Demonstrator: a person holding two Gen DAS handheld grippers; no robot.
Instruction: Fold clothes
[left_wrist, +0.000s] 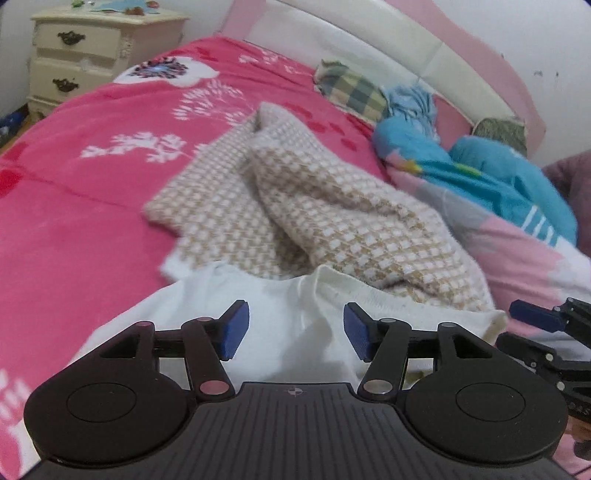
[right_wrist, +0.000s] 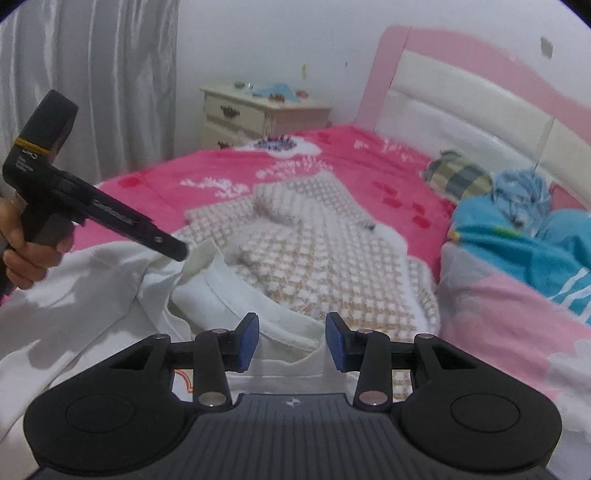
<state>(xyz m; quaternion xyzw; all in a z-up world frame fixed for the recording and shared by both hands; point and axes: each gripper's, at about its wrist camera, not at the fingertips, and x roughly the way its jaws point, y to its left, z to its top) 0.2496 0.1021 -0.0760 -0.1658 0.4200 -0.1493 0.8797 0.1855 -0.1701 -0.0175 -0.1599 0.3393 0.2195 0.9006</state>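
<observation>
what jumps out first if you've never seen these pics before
The pink bedspread fills most of both views, with a beige checked knit crumpled across its middle. Nearest the cameras lies a white garment, and both grippers hover over it with jaws open: the left gripper and the right gripper. A blue and pink quilt is heaped by the headboard.

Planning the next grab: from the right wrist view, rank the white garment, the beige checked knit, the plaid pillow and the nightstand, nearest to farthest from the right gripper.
1. White garment, right under the open right gripper.
2. Beige checked knit, just beyond, mid-bed.
3. Plaid pillow, farther right, by the headboard.
4. Nightstand, farthest, past the bed's far side.
</observation>
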